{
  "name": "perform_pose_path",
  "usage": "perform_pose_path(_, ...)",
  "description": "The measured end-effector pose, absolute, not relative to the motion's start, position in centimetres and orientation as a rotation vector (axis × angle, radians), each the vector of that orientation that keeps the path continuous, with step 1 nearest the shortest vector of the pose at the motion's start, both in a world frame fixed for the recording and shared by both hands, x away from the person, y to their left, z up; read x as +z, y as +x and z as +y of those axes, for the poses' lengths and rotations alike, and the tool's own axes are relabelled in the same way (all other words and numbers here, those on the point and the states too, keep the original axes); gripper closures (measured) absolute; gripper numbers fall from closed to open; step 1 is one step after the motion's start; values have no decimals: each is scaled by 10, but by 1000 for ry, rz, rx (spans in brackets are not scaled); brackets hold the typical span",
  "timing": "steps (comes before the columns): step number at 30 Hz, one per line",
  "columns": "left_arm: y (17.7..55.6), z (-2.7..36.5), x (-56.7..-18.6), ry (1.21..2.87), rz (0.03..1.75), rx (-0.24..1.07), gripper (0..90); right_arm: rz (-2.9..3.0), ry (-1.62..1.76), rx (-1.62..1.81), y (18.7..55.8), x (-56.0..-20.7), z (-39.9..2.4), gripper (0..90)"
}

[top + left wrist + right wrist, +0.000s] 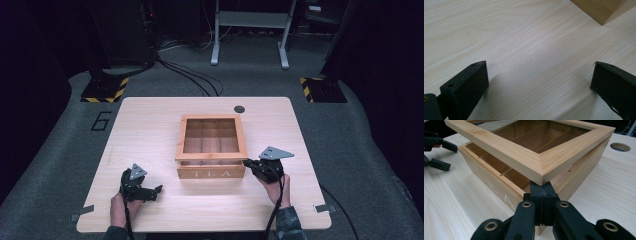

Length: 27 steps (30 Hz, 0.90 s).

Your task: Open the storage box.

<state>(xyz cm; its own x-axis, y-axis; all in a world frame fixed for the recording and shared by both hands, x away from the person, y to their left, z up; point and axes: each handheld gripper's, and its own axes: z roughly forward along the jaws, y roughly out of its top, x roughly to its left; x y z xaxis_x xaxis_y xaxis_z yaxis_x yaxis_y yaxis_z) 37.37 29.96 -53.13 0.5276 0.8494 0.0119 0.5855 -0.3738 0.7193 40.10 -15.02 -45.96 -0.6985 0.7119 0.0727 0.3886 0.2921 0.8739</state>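
Right tongs (541, 192) pressed together beneath lifted lid (534, 157) corner, contact hidden

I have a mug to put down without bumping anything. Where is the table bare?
Bare table runs left of the tea box and in a narrower band on its right. The near edge is crowded: the left gripper rests there, and the right gripper props the lid at the box's front corner.

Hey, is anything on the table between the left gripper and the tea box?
Nothing visible. The left gripper, fingers open, sits over bare table, and the tea box lies beyond with only wood between them.
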Motion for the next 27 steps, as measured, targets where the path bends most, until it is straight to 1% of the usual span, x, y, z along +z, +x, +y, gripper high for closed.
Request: perform_pose_path(27,374,300,-531,2100,1159,509,11,2210,945,1401,418,-443,-151,896)
